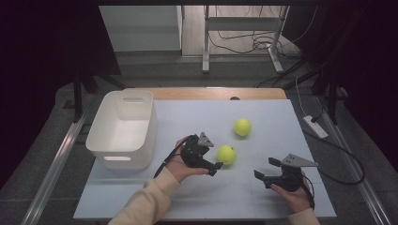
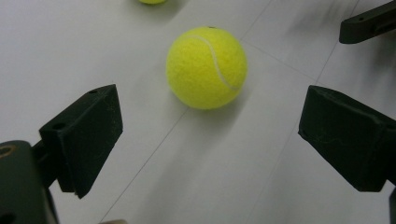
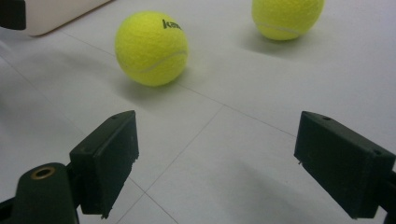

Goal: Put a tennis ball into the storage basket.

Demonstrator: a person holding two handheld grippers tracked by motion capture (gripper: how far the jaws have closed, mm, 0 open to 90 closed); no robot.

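Cream sleeves (image 1: 145, 199); black claws (image 1: 217, 165), grey three-cornered plates (image 1: 296, 161), black cables.

clear: table centre (image 1: 197, 117) | obstacles: bin (image 1: 123, 129), far ball (image 1: 242, 127)

Dim room: grey floor (image 1: 155, 70), cables (image 1: 244, 42) beneath a metal-legged desk (image 1: 241, 23) beyond the white-topped table (image 1: 197, 197).

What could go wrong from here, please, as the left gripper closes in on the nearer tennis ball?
1. The nearer tennis ball lies loose on the smooth table, ahead of the open left gripper; a nudge from one of the fingers could roll it away.
2. It might roll toward the second ball or the open right gripper waiting nearby.
3. A shallow grip could squeeze the round ball out before it reaches the white bin.
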